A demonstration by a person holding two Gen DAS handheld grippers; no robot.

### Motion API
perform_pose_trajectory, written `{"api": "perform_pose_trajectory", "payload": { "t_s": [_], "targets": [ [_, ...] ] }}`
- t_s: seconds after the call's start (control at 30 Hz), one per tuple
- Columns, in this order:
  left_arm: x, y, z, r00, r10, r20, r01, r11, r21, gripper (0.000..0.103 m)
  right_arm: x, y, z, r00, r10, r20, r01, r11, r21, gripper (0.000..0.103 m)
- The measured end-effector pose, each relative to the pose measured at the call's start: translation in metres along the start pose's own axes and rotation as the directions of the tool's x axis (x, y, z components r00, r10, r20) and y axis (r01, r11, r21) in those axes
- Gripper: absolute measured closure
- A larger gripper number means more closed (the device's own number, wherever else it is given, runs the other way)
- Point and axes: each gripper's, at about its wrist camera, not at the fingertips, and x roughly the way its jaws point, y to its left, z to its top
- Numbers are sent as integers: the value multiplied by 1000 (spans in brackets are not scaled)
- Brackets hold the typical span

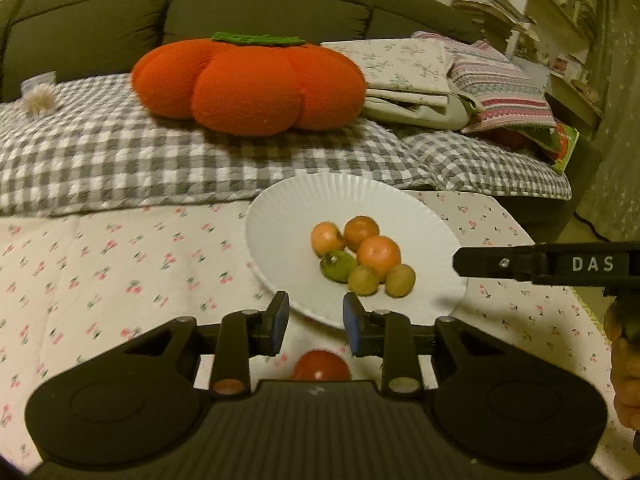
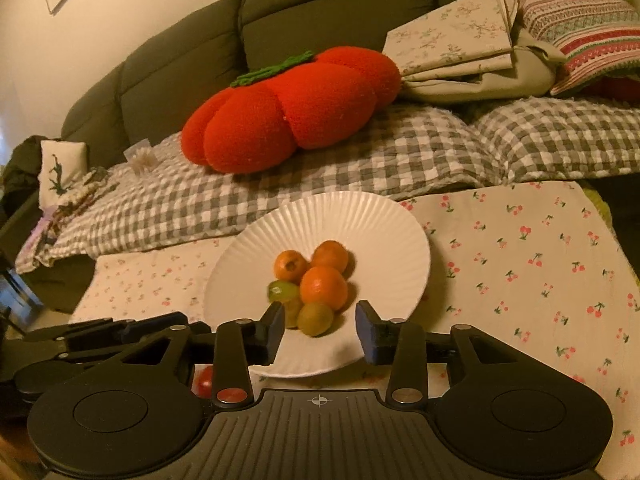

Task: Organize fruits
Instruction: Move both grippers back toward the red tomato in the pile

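pumpkin cushion [image 1: 248,84] on checked blanket [image 1: 100,152] | folded linens [image 1: 404,80] beside it | cherry-print cloth [image 2: 520,248] | dark sofa [image 1: 100,20] behind

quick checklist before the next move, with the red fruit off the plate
1. Left tool holds nothing: ok, jaws apart.
2. Right tool holds nothing: ok, jaws apart.
3. Red fruit in the open: not ok, partly hidden below the left tool.
4. Plate has bare room: ok.
5. Fruit pile settled on the plate: ok.
6. Red fruit's exact kind: cannot tell.
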Motion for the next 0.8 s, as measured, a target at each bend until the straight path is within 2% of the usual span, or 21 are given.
{"api": "perform_pose_trajectory", "payload": {
  "t_s": [0.13,0.27,0.4,0.47,0.6,0.7,0.8],
  "targets": [
    [-15,10,-4,999,30,-23,-30,999,-31,66,-10,8,-2,1000,25,-3,-25,1000,5,60],
    [-28,20,-9,996,65,-59,-69,996,-58,65,-19,19,-8,999,46,-24,-46,999,7,54],
    [-39,24,-15,991,99,-93,-105,992,-69,56,-27,27,-19,997,52,-48,-53,999,-2,46],
    [-43,24,-18,987,119,-110,-126,990,-62,52,-30,29,-25,997,54,-62,-54,999,-1,45],
    [-52,30,-22,988,95,-124,-109,988,-111,45,-32,30,-32,995,48,-84,-47,999,12,45],
    [-53,30,-23,988,92,-124,-106,987,-117,44,-35,30,-34,995,48,-85,-47,999,14,44],
    [-51,30,-26,988,83,-133,-99,988,-120,44,-37,32,-37,995,50,-87,-49,999,8,39]
  ]
}}
